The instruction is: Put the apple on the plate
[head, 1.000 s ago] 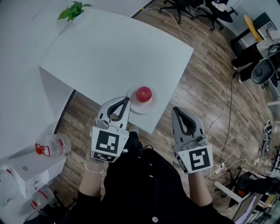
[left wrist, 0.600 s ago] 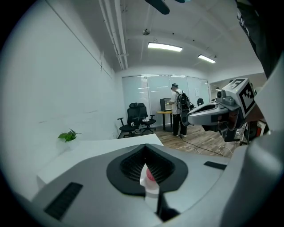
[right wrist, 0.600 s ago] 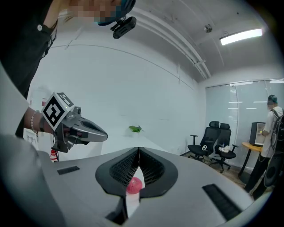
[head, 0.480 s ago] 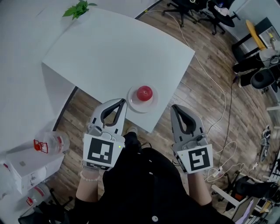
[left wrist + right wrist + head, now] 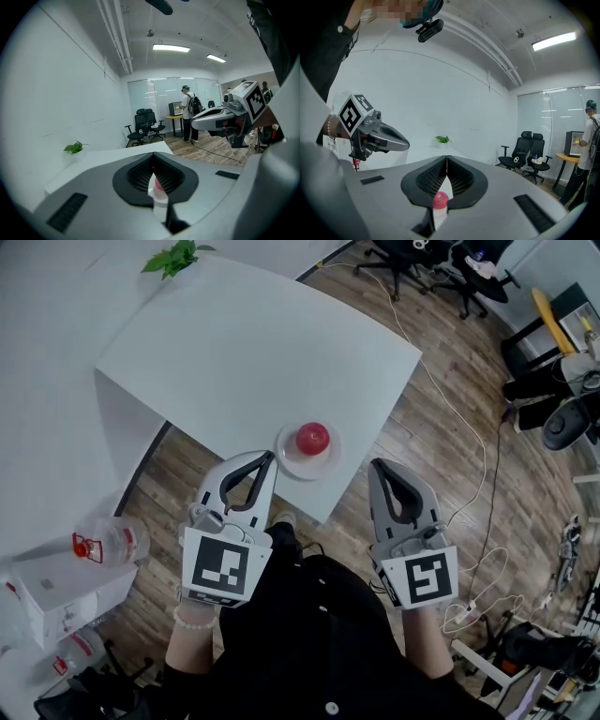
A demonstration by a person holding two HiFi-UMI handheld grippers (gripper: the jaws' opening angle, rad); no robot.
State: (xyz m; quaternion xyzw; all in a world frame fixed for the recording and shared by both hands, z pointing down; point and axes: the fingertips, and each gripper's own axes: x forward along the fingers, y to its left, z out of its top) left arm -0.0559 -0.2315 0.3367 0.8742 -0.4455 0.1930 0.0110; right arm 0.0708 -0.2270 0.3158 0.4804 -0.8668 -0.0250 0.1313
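A red apple rests on a small white plate near the front corner of the white table. My left gripper is shut and empty, with its tips just left of the plate at the table's edge. My right gripper is also shut and empty, off the table to the right of the plate. In the left gripper view the apple peeks through the loop behind the closed jaws of my left gripper. The right gripper view shows the apple the same way below my right gripper.
A potted plant stands at the table's far corner. Water bottles and a white box lie at the lower left. Cables run over the wooden floor, and office chairs stand beyond. A person stands in the distance.
My left gripper has lifted a little toward the camera, still shut. The apple stays on the plate and the right gripper has kept still.
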